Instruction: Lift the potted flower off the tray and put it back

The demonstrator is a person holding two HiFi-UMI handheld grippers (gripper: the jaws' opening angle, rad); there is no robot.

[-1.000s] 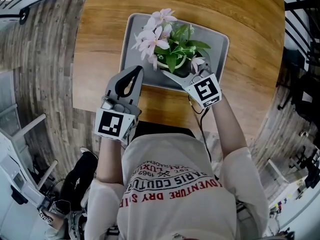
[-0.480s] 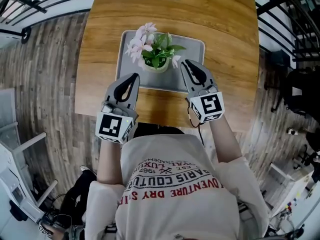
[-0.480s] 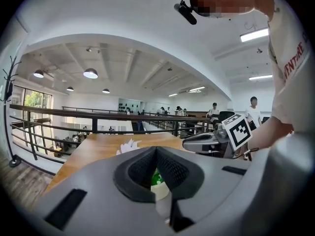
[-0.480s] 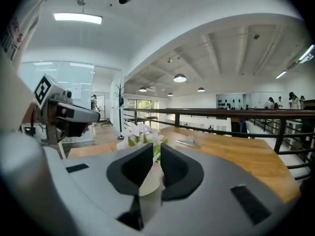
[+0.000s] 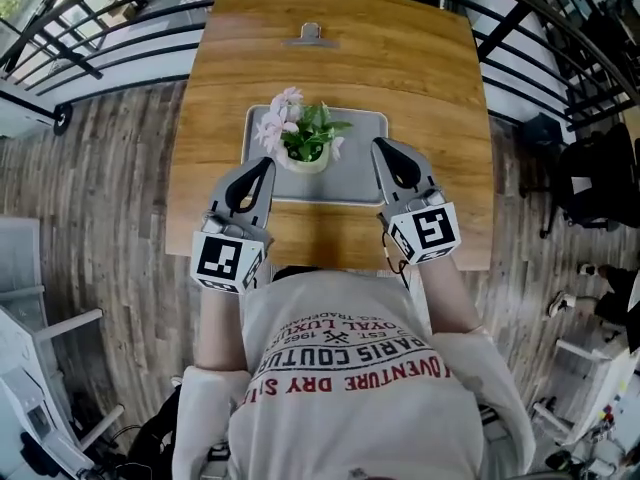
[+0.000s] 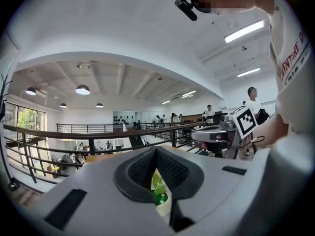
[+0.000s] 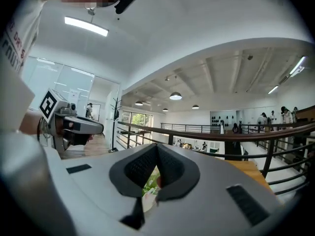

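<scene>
The potted flower [image 5: 303, 140], pink blooms and green leaves in a pale pot, stands upright on the grey tray [image 5: 352, 182] on the wooden table [image 5: 420, 78]. Both grippers are held level, high above the table's near edge, one on each side of the pot and apart from it. My left gripper [image 5: 266, 162] is shut with nothing in it; its tips meet [image 6: 156, 149]. My right gripper [image 5: 378, 144] is shut and empty too, tips together [image 7: 157, 146]. Each gripper view catches a sliver of the plant [image 6: 160, 195] below the jaws.
A metal clip-like object [image 5: 309, 35] lies at the table's far edge. Black railings [image 5: 100, 48] run behind and beside the table. White chair frames [image 5: 40, 388] stand at the lower left on the plank floor.
The right gripper let go of the pot, drew back and closed. Both grippers rose and now point level. The pot stays on the tray, and the head view sits higher.
</scene>
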